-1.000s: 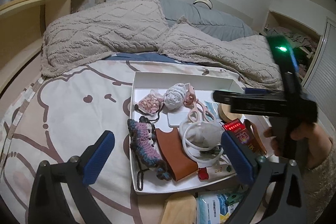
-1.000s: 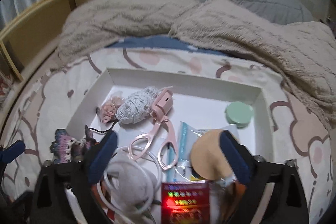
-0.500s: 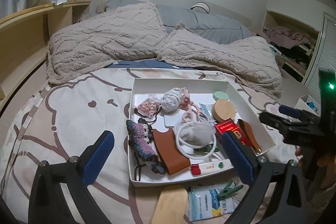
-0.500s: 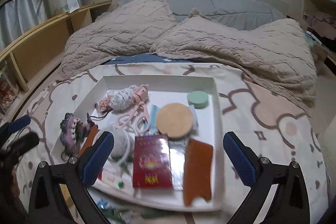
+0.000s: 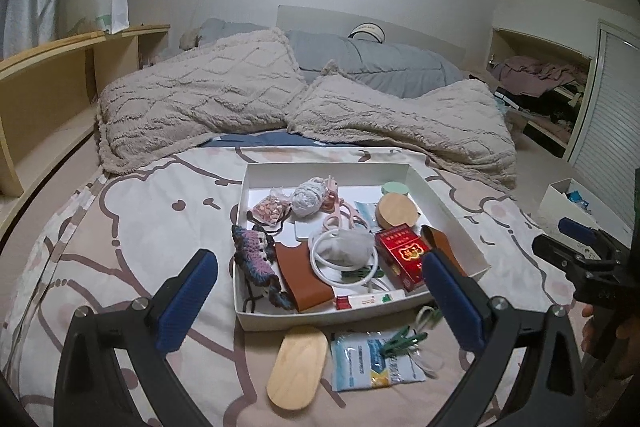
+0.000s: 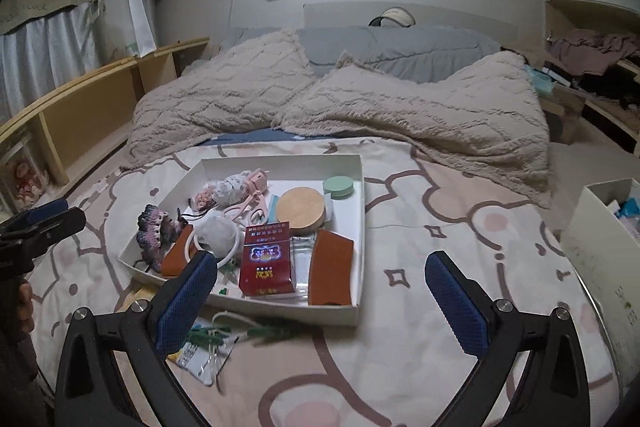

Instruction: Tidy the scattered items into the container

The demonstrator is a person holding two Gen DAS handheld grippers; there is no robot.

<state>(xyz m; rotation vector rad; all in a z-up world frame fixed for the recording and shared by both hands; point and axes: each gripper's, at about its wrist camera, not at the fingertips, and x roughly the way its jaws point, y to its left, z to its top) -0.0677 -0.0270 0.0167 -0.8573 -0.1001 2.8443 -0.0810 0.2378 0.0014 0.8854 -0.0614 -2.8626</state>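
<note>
- The white tray [image 5: 452, 211] sits on the bed's patterned cover [image 5: 120, 211], already crowded: red packet [image 5: 402, 253], round wooden lid [image 5: 394, 211], brown leather pieces, a white ring, yarn, pink scissors
- Left outside, just beside the tray's near wall: an oval wooden piece [image 5: 298, 367], a printed tissue pack [image 5: 374, 361] and green clips [image 5: 402, 341] lying on the pack
- I judge I'm between picks, with most items in and these few remaining
- The oval wooden piece lies flat, long axis running from near-left up toward the tray's near wall; the tissue pack's long side runs roughly along that wall
- My left tool [image 5: 320, 301] hangs above these leftovers, spread wide, holding nothing
- My right tool [image 6: 322, 301] is equally wide apart and empty, over bare cover right of the pack [image 6: 202, 349]
- Next move, I think: lower the left tool over the oval piece, pads across its short width, lift it over the wall into free space
</note>
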